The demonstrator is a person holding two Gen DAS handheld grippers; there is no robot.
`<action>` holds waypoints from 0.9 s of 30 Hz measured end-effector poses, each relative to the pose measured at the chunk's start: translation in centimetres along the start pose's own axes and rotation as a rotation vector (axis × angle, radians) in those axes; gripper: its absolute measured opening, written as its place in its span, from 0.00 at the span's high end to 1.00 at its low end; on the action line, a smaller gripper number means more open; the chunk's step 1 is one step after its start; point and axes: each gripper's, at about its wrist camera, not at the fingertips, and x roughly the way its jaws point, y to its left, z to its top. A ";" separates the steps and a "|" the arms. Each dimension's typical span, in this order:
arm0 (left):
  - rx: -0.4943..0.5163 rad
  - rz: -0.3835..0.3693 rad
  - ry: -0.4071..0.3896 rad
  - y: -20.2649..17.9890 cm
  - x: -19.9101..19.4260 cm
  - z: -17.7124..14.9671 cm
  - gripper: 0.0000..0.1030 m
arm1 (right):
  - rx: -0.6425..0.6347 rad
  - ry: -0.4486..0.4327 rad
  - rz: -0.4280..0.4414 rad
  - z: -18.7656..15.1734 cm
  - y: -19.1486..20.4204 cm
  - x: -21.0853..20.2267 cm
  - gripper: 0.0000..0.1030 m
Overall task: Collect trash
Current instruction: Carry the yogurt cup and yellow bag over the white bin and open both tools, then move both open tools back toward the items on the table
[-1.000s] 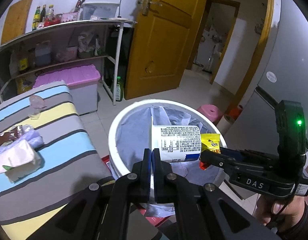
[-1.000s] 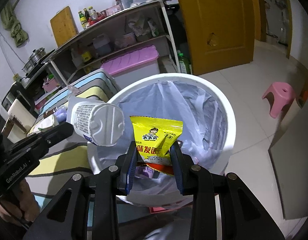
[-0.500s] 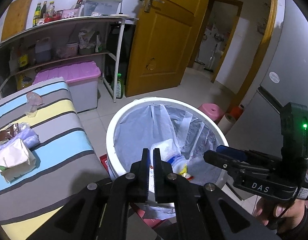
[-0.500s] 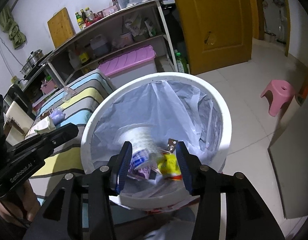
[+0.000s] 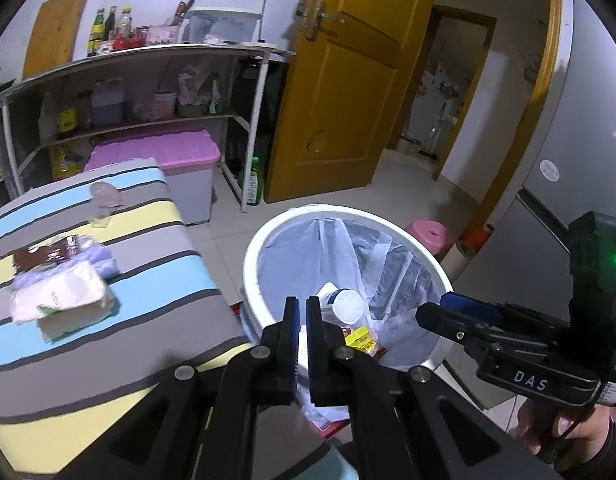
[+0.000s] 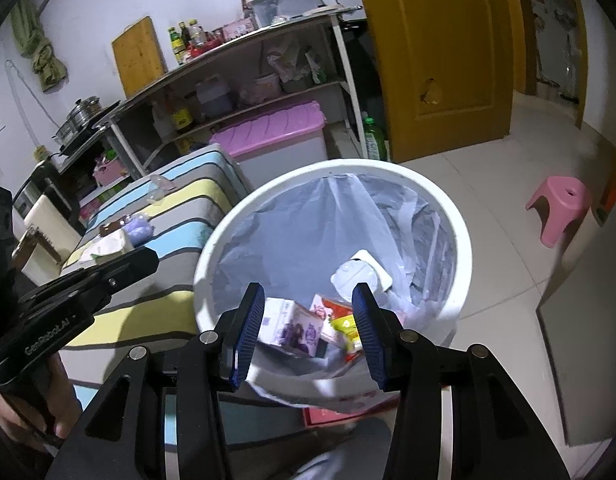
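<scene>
Dropped from both grippers, the cup (image 6: pixel 360 276) and yellow packet (image 6: pixel 345 327) are now lying inside the bin (image 6: pixel 462 240); the left gripper (image 5: pixel 302 312) is hovering with jaws closed and empty, while the right gripper (image 6: pixel 308 320), jaws having just been opening, is gaping empty.

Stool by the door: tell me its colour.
The stool is pink, clearest in the right wrist view.

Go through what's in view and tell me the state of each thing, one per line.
Left gripper: shut, empty.
Right gripper: jaws open, empty.
Bin: lined, holding trash.
Cup: in the bin, on its side.
Yellow packet: in the bin.
Door: open.
</scene>
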 end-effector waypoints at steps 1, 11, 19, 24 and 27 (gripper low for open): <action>-0.004 0.005 -0.002 0.1 -0.3 -0.1 0.98 | -0.007 -0.002 0.003 -0.1 0.4 -0.2 0.55; -0.045 0.069 -0.038 1.7 -4.9 -2.0 0.98 | -0.069 -0.011 0.052 -1.7 4.0 -1.8 0.55; -0.084 0.119 -0.054 3.4 -8.2 -3.8 0.97 | -0.140 -0.046 0.110 -2.8 7.1 -3.3 0.54; -0.111 0.148 -0.060 4.8 -9.8 -4.7 0.97 | -0.179 -0.051 0.146 -3.2 9.0 -3.5 0.49; -0.125 0.170 -0.068 5.6 -10.8 -5.2 0.96 | -0.216 -0.059 0.160 -3.5 10.2 -3.7 0.48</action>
